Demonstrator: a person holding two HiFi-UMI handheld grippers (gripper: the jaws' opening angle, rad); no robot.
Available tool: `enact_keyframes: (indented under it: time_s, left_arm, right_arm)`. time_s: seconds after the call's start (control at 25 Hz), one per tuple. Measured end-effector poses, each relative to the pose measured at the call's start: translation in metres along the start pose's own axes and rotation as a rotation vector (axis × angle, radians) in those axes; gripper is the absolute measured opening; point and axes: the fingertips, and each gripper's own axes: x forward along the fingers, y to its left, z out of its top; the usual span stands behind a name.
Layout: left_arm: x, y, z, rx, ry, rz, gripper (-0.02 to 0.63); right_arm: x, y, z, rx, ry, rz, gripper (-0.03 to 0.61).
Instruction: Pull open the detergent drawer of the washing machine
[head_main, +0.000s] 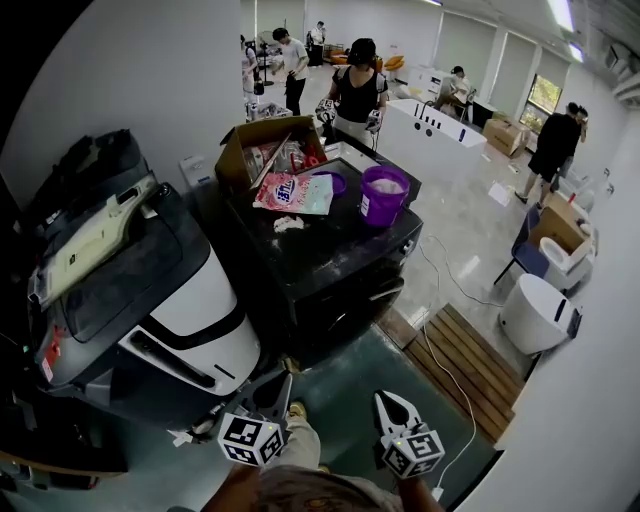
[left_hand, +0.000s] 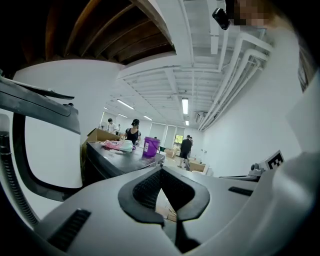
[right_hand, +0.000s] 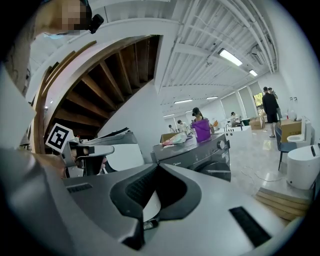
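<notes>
I have both tongs low in the head view, the left gripper (head_main: 283, 392) and the right gripper (head_main: 392, 405) each pinched together on nothing, while the dark washing machine (head_main: 330, 270) stands ahead, well apart from them — its detergent drawer too small to make out.

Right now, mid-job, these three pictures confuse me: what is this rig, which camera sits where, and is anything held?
No robot arm here: a person holds a two-jaw tool in each hand. The head view looks down from their head; the left gripper and right gripper show at its bottom. The other two pictures look along each tool's own jaws. Both pairs of jaws are together, holding nothing. Ahead stands the black washing machine, untouched; a purple bucket and a pink detergent bag lie on its top, an open cardboard box behind them.
</notes>
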Motion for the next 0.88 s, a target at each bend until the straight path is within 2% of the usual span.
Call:
enact_keyframes:
  time_s: [0.32, 0.68, 0.88]
  left_arm:
    - [0.065, 0.037, 0.02, -0.004, 0.01, -0.032, 0.02]
    - [0.133, 0.077, 0.046, 0.008, 0.031, -0.085, 0.02]
    - [0.164, 0.097, 0.057, 0.032, 0.045, -0.125, 0.02]
  right_arm:
    - [0.069, -0.016, 0.027, 0.04, -0.003, -0.012, 0.003]
    - [0.135, -0.041, 0.049, 0.018, -0.006, -0.044, 0.003]
    - [0.168, -0.047, 0.064, 0.078, -0.034, -0.084, 0.003]
